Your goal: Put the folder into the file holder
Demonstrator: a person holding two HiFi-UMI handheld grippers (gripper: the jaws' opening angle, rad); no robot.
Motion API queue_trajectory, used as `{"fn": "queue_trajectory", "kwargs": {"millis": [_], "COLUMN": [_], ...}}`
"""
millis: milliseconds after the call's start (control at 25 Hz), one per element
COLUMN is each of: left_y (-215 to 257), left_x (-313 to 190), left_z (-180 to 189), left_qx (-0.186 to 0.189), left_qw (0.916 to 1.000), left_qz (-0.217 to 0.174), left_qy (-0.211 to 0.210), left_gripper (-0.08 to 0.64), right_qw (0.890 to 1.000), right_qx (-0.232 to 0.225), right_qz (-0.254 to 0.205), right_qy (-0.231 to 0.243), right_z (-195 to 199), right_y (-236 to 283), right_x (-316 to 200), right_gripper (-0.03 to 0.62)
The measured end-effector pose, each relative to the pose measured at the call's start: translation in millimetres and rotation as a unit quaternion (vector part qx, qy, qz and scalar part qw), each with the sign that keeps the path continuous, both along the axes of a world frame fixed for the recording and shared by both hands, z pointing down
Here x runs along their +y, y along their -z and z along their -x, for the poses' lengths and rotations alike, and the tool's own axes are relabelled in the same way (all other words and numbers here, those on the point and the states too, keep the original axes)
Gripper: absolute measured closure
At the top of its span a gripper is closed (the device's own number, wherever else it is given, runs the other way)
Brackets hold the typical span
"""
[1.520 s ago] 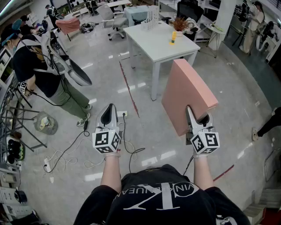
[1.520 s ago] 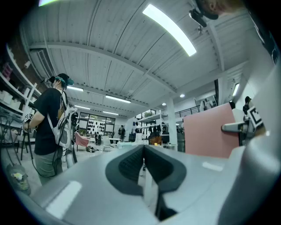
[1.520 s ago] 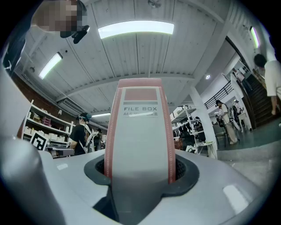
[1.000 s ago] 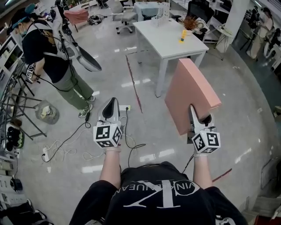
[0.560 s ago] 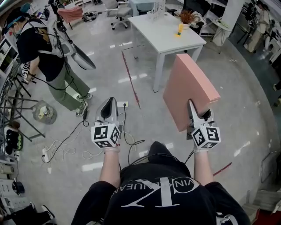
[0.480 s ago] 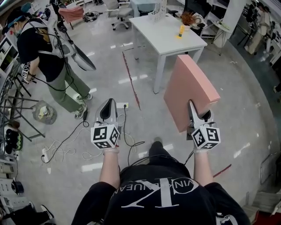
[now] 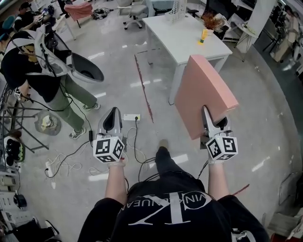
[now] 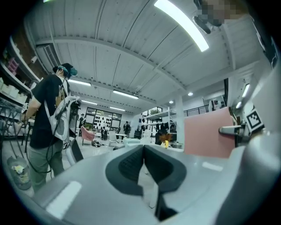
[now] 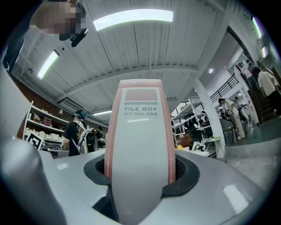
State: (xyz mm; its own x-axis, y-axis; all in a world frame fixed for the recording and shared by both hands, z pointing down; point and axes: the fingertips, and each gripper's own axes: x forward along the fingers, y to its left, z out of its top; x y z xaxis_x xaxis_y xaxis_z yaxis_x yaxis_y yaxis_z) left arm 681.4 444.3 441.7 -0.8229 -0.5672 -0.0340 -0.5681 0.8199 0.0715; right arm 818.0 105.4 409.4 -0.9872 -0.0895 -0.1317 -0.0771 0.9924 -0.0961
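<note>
The right claw (image 7: 205, 112) is clenched on the bottom of the pink file-box folder (image 7: 201, 92), holding it upright in the air, well short of the white bench (image 7: 175, 40). The left claw (image 7: 112, 118) is closed on nothing, also short of the bench. The white mesh file holder (image 7: 178, 7) sits at the bench's far end, and a yellow bottle (image 7: 204, 35) stands on the bench's right side. My worry is that low pinch: a tall, bulky box could pivot or slide between the pads. The cables (image 7: 137, 151) on the floor before the bench could snag a foot, and a wide swing might clip that bottle.
</note>
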Motion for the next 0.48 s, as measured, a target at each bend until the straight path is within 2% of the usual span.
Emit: {"fn": "queue_trajectory", "kwargs": {"millis": [240,480], "left_y": [9,18], "left_x": [-22,-103], "left_z": [93,185], "left_qx": [-0.001,0.001], "left_qw": [1.0000,0.9997], "left_qz": [-0.001,0.002], "left_qy": [-0.005,-0.022], "left_gripper": [0.560,0.560], "right_qw": [1.000,1.000], "right_qx": [-0.004,-0.009], "right_qz": [0.006,0.013], "right_qy": [0.012,0.015], "right_z": [92,181], "right_y": [10,22], "right_x": [-12,-79], "right_gripper": [0.302,0.302]}}
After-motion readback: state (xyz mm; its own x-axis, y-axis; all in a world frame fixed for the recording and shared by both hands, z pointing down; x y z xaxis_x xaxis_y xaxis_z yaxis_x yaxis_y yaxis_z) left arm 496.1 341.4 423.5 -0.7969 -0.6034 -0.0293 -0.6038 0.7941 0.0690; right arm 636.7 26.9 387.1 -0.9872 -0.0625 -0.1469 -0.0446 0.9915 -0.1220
